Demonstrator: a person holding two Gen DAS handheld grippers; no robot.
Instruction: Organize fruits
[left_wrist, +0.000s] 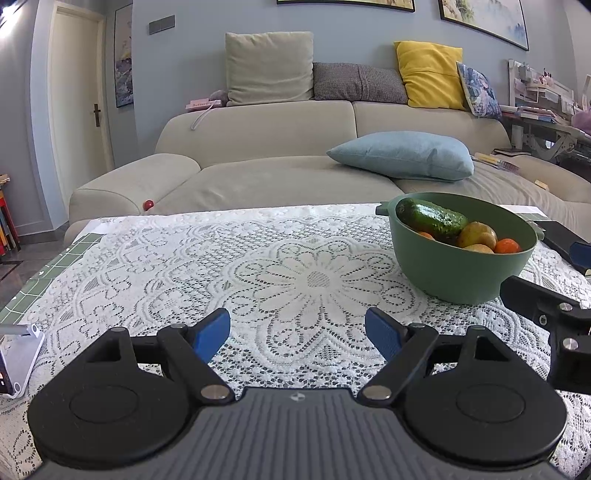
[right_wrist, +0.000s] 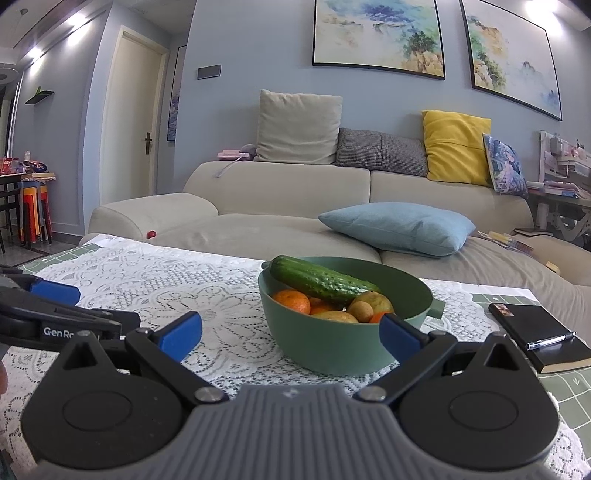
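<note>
While the green bowl (right_wrist: 347, 332) with its cucumber (right_wrist: 321, 282) and oranges (right_wrist: 293, 301) sits on the lace-covered surface (left_wrist: 221, 258), we hold our left tool (left_wrist: 297, 334) and right tool (right_wrist: 290, 338) spread open, empty.

You see green bowl (right_wrist: 332, 343), dark green cucumber (right_wrist: 321, 281), orange fruit (right_wrist: 293, 301), white floral lace cloth (left_wrist: 295, 266), blue-padded tools.

Both wrist cams low over table, facing sofa (left_wrist: 258, 162), sharing bowl (right_wrist: 332, 343).

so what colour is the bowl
Green bowl, clearest in the right wrist view.
</note>
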